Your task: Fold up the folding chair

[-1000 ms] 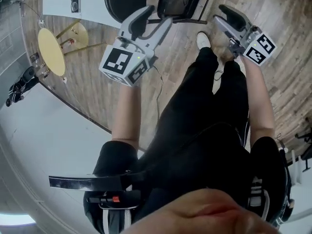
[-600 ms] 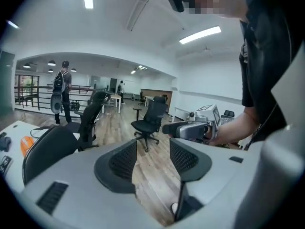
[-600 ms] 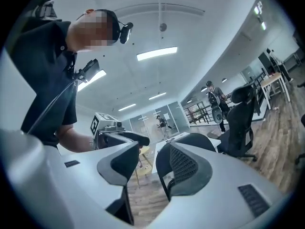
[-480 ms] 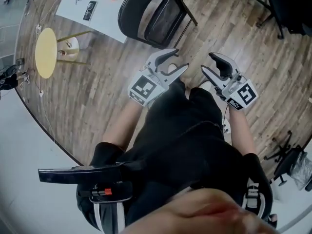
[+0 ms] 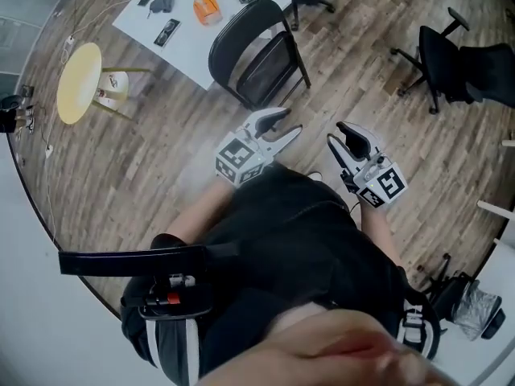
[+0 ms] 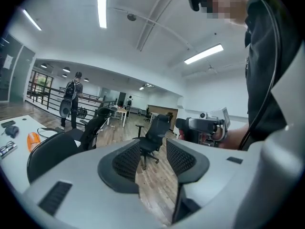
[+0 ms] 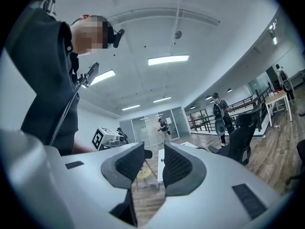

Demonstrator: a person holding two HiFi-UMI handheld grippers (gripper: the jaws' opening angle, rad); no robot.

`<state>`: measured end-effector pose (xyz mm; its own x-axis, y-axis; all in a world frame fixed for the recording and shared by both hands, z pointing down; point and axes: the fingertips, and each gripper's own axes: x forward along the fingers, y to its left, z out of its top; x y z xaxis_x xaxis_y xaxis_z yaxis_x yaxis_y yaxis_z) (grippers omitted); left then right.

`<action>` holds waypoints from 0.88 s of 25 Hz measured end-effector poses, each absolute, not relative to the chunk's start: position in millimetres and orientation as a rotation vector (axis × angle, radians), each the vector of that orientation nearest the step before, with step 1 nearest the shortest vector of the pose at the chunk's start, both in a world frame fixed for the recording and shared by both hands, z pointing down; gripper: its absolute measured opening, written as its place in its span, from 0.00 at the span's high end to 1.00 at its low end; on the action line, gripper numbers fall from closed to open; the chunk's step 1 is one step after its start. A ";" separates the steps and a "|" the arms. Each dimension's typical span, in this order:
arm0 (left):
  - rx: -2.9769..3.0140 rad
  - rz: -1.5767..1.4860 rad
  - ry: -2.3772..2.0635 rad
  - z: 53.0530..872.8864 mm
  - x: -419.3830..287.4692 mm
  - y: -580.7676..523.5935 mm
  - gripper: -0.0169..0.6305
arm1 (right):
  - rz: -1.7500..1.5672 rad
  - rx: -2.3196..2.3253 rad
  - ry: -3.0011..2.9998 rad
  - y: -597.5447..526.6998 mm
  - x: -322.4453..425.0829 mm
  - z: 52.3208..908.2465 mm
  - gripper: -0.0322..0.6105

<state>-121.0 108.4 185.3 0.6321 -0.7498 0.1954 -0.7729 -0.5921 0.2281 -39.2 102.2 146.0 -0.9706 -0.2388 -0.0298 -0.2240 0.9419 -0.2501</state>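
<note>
The black folding chair (image 5: 257,55) stands on the wood floor at the corner of the white table (image 5: 189,43); its round back (image 6: 47,154) shows at the lower left of the left gripper view. Both grippers are held level in front of my body, well short of the chair and touching nothing. My left gripper (image 5: 285,123) has its jaws closing with only air between them (image 6: 152,159). My right gripper (image 5: 339,135) is also closing on nothing (image 7: 153,165). Each gripper shows in the other's view: the right gripper (image 6: 202,125) and the left one's marker cube (image 7: 102,137).
On the white table lie an orange object (image 5: 207,8) and small black items. A round yellow side table (image 5: 78,83) stands at the left. A black office chair (image 5: 451,55) stands at the right, another (image 6: 155,132) is ahead. People stand far off by a railing (image 6: 71,99).
Both grippers have risen and drawn back toward my body, away from the chair. The head view now takes in more of the room, and the chair looks farther off. Both jaw gaps have narrowed.
</note>
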 end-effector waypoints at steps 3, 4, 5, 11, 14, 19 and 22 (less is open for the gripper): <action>2.593 0.136 -1.220 182.4 -117.4 111.7 0.82 | -0.385 -0.378 3.027 100.3 -45.5 143.2 0.79; 2.607 0.143 -1.222 181.0 -116.2 111.9 0.88 | -0.368 -0.389 3.032 98.1 -48.0 142.2 0.82; 2.621 0.145 -1.223 179.6 -115.1 111.3 0.92 | -0.348 -0.401 3.037 95.2 -50.3 141.3 0.86; 2.659 0.147 -1.212 178.8 -112.9 104.5 0.97 | -0.332 -0.354 3.075 91.0 -67.1 139.0 0.94; 2.654 0.126 -1.230 172.6 -119.2 95.6 0.97 | -0.302 -0.322 3.102 89.2 -77.5 137.6 0.94; 2.671 0.170 -1.254 176.6 -125.6 90.9 0.97 | -0.309 -0.287 3.127 90.5 -88.2 142.8 0.94; 2.677 0.164 -1.258 174.4 -127.3 87.3 0.97 | -0.293 -0.279 3.139 87.2 -91.1 143.5 0.94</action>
<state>-127.3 87.3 174.4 0.6361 -0.7514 0.1752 -0.7712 -0.6261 0.1148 -91.1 87.2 143.5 -0.9842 -0.1728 0.0396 -0.1771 0.9673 -0.1814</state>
